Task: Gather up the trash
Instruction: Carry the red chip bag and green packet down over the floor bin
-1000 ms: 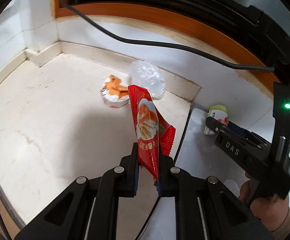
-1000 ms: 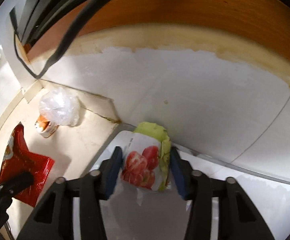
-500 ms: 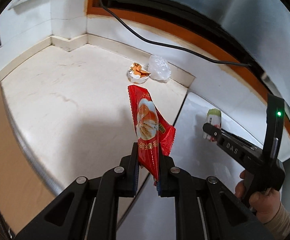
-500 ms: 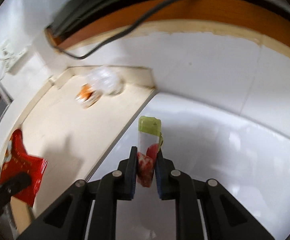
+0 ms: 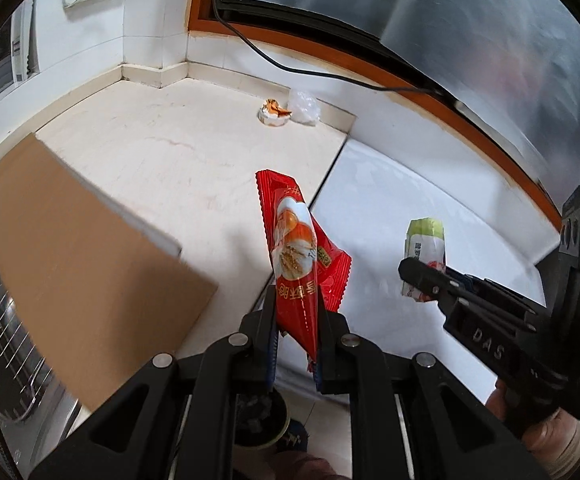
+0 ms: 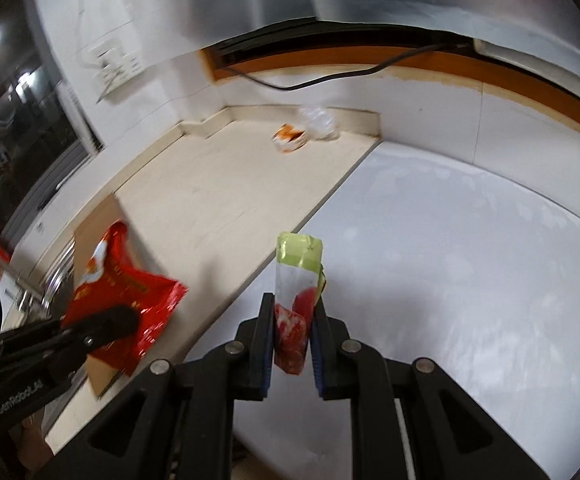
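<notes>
Two hand-held grippers clamp wrappers: left (image 5: 295, 334) red wrapper (image 5: 297, 256), right (image 6: 291, 338) green-topped wrapper (image 6: 295, 280), above cream counter (image 5: 170, 160).

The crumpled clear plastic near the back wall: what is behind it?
Behind the clear plastic only the cream upstand and white wall show. The strip directly behind it stays covered.

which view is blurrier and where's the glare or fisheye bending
Right wrist view is softer: the red wrapper and left tool smear, while the green packet in the right tool stays fairly sharp. Left wrist view is crisp on the red wrapper. Glare sits on the white counter; both views bend the wall edges and darken at the corners.
</notes>
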{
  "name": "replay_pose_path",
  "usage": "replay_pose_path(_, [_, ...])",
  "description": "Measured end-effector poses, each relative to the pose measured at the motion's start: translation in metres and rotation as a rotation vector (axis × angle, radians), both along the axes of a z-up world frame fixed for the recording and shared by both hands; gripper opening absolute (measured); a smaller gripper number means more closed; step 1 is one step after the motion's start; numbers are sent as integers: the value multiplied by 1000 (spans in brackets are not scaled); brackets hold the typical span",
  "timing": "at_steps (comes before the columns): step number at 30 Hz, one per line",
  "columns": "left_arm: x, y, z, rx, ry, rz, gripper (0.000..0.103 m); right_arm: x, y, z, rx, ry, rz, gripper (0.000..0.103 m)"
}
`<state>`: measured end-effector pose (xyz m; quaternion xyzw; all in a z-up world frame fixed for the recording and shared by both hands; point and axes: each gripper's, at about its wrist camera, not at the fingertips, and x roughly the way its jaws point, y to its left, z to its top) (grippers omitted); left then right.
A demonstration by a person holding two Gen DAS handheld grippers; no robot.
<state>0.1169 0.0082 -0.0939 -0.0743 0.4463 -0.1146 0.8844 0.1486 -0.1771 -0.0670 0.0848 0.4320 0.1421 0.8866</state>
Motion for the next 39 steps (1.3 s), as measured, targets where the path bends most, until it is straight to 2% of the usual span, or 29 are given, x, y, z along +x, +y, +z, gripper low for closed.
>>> replay_pose_path(9, [-65, 16, -10, 12, 19, -47, 11, -80, 37, -3, -46, 23, 35, 16])
replay_pose_path(21, [-112, 19, -59, 68, 123, -59, 11, -132, 57, -40, -109, 152, 129, 16])
replay_pose_path(29, [-129, 10, -100, 89, 196, -44, 11, -137, 60, -96, -151, 271, 207, 16])
replay_pose_path(39, [-125, -6, -163, 98, 255, -16, 11, -134, 54, -171, -191, 351, 255, 16])
